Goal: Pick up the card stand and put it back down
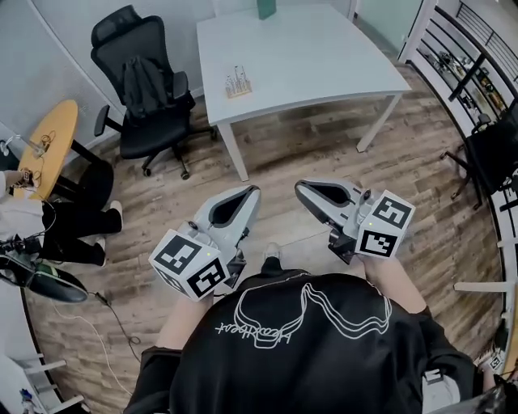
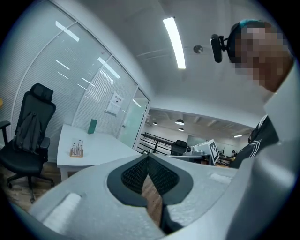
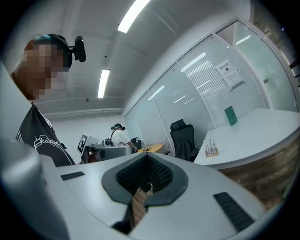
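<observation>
The card stand (image 1: 238,84), a small wooden base with clear upright holders, sits near the front left corner of the white table (image 1: 324,57). It also shows in the left gripper view (image 2: 76,149) and the right gripper view (image 3: 212,150). My left gripper (image 1: 252,192) and right gripper (image 1: 301,188) are held level over the wooden floor, well short of the table. Both are shut with nothing between the jaws. Their tips point toward each other's side.
A black office chair (image 1: 146,89) stands left of the table. A round yellow table (image 1: 50,141) and a seated person (image 1: 32,218) are at the far left. A green box (image 1: 266,8) sits at the table's far edge. Shelving (image 1: 465,57) runs along the right.
</observation>
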### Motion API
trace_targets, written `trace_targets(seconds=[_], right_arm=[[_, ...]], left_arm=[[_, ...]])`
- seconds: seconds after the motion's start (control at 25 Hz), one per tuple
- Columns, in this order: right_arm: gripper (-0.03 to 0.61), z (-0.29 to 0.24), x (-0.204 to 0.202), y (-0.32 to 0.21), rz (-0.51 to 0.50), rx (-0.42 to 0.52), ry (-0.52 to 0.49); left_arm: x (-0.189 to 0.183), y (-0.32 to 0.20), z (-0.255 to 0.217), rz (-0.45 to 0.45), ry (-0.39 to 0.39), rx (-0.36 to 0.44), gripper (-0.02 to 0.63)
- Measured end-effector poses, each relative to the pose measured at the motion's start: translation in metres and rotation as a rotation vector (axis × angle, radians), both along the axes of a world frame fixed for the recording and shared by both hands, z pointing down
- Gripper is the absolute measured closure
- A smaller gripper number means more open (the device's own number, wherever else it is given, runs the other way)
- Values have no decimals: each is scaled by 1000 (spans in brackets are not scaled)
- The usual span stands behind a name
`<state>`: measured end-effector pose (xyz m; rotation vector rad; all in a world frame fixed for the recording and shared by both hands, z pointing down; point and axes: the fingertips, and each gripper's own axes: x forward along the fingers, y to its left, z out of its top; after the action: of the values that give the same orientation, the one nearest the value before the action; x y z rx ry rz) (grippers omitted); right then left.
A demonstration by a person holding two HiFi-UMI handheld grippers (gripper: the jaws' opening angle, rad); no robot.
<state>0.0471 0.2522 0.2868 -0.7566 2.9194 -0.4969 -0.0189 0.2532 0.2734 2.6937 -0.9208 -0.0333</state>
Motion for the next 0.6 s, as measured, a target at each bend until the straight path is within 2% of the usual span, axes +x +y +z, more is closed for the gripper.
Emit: trace_targets(seconds=[0.32, 0.6], right_arm=[[569, -4, -39, -119, 3, -22, 25], [569, -7, -55, -173, 12, -5, 26]], left_arm=[[-44, -119, -3, -21, -1, -13, 600], [-63, -177, -3, -28, 5, 0, 600]])
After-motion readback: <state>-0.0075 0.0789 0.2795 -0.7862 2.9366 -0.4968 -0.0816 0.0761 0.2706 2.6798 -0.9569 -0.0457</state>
